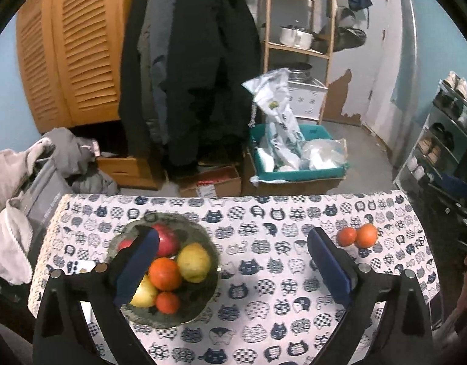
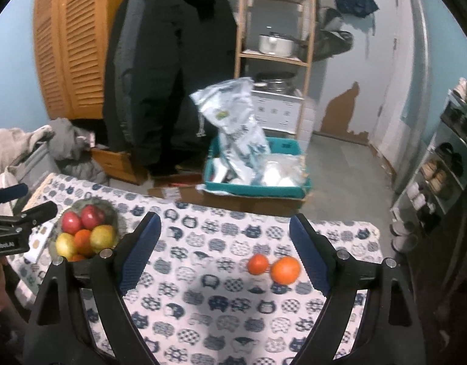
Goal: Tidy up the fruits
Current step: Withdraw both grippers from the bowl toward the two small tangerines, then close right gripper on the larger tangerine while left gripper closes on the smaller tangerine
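Covering most of the lower half of both views is a table draped in a white cloth printed with navy cat faces [image 1: 264, 273]. Behind it stands a room with an orange-brown louvred wooden wardrobe [image 1: 66, 60], a bulky black padded coat hanging in front of it [image 1: 188, 76], and a teal plastic crate stuffed with white plastic bags [image 1: 294, 164] on the floor.

On the table's left part sits a round grey-green ceramic bowl [image 1: 133, 316] holding red apples, yellow-green pears and orange tangerines. Well apart from the bowl, toward the table's right side, two loose round orange tangerines [image 2: 273, 266] lie on the cloth, touching or almost touching each other.

Closest to each camera are the two-finger tools. The left gripper [image 1: 233, 263], black with blue ribbed pads, is spread wide with nothing between its fingers; its left finger crosses in front of the bowl in the picture. The right gripper [image 2: 226, 254], built the same, is also wide open and empty, with the two loose tangerines seen just inside its right finger, lying on the cloth beyond it.
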